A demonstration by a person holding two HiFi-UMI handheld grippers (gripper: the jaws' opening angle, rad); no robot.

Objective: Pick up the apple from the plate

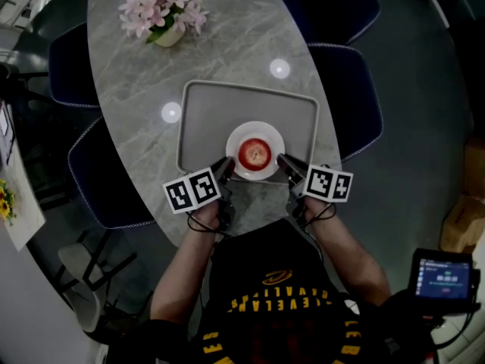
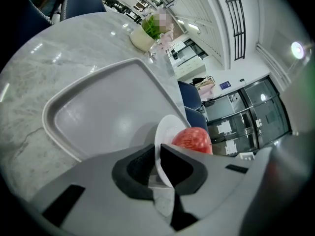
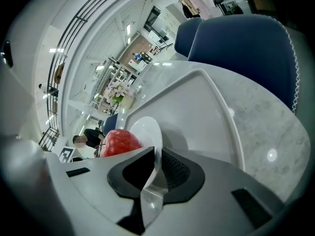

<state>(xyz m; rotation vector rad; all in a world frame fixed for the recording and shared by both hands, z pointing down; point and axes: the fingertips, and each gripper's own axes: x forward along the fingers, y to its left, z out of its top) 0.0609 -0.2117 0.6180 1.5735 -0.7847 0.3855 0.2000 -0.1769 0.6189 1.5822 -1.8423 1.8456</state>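
Marble table (image 1: 136, 59), centre frame: left gripper (image 1: 226, 163) and right gripper (image 1: 281, 160) each clamp the plate (image 1: 235, 136) rim; in the gripper views, their bodies half-hide the apple (image 2: 193, 138).

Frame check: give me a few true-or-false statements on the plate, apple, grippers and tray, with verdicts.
1. The left gripper and the right gripper each clamp the rim of the plate. True.
2. The apple is pinched between the right gripper's jaws. False: it lies on the plate, and those jaws hold only the rim.
3. In the head view the plate lies within the outline of the tray. True.
4. The flower pot stands on the tray. False: it stands on the table, beyond the tray.
5. The apple is green. False: it is red.
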